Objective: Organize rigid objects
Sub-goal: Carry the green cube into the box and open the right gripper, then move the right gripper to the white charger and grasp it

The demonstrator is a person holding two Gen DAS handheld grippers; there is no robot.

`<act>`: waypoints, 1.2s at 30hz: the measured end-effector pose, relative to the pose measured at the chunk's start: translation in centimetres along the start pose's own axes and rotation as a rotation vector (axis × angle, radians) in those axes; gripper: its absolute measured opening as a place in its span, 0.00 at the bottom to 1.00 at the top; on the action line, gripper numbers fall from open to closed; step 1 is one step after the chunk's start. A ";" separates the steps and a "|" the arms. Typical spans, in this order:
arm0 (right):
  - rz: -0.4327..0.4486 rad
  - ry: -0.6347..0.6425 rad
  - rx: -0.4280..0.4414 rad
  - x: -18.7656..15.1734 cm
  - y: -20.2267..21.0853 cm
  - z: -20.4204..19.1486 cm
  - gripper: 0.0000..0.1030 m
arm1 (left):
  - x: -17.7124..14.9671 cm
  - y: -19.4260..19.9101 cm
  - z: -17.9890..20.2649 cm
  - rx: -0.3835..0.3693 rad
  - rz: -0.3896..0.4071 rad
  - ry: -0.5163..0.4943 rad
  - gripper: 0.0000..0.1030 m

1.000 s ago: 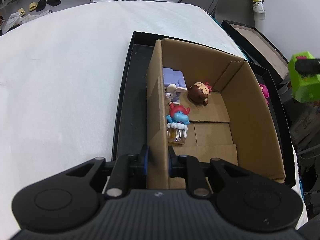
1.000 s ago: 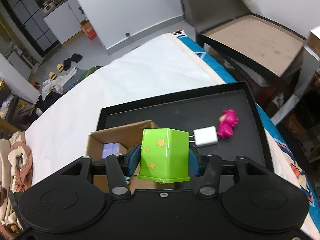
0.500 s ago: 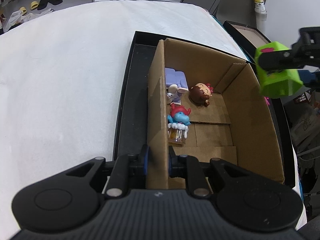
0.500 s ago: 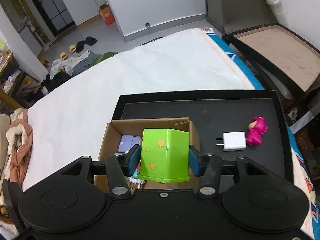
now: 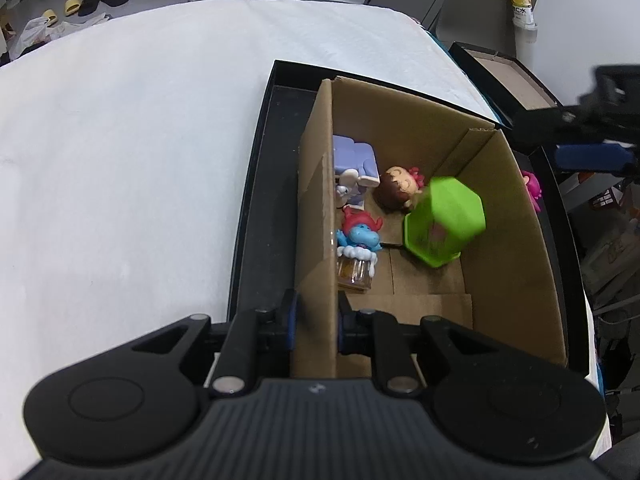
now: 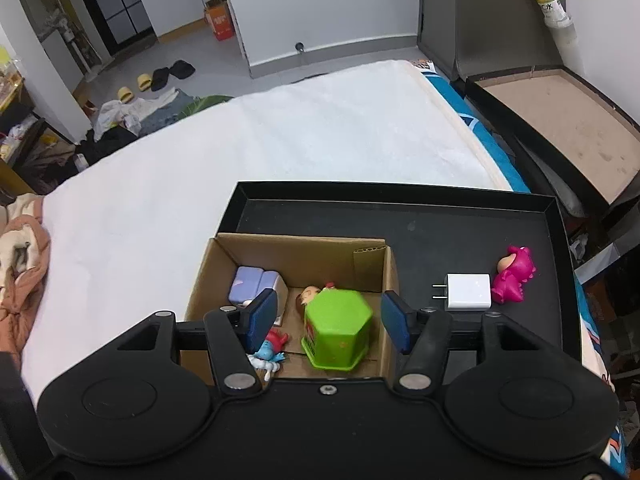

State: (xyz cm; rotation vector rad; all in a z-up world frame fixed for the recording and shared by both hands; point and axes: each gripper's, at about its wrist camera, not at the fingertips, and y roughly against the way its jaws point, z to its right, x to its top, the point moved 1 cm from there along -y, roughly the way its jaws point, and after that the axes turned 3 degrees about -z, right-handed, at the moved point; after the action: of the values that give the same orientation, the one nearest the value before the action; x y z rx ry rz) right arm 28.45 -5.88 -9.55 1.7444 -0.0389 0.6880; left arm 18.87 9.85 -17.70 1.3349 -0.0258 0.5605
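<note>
1. Half a second ago the right gripper was clamped on the green hexagonal container; now its blue pads stand wide apart with nothing between them, and the container is inside the cardboard box.
2. In the left wrist view the container is smeared with motion blur and tilted, so it looks to be tumbling or just landing; whether it has settled on the box floor cannot be told.
3. For the task this reads as one more rigid item delivered. It joins the purple block, the brown-haired figurine and the blue-and-red figure already in the box.
4. The white charger and the pink toy lie on the black tray at right of centre in the right wrist view, outside the box, so they are probably next.
5. The left gripper is closed on the box's near wall, at lower centre of its frame, steadying it.
6. Relative to the right gripper, the container sits just below the open gap, free of both pads.
</note>
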 end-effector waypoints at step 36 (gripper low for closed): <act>0.052 -0.119 0.053 -3.6 4.3 11.9 0.81 | -0.4 0.5 0.8 0.054 0.032 -0.013 0.14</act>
State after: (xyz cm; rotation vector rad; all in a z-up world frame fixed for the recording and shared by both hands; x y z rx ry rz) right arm 28.91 -19.03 -8.98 1.8391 -0.1493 0.6272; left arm 18.51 9.05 -17.20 1.3923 -0.0426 0.5828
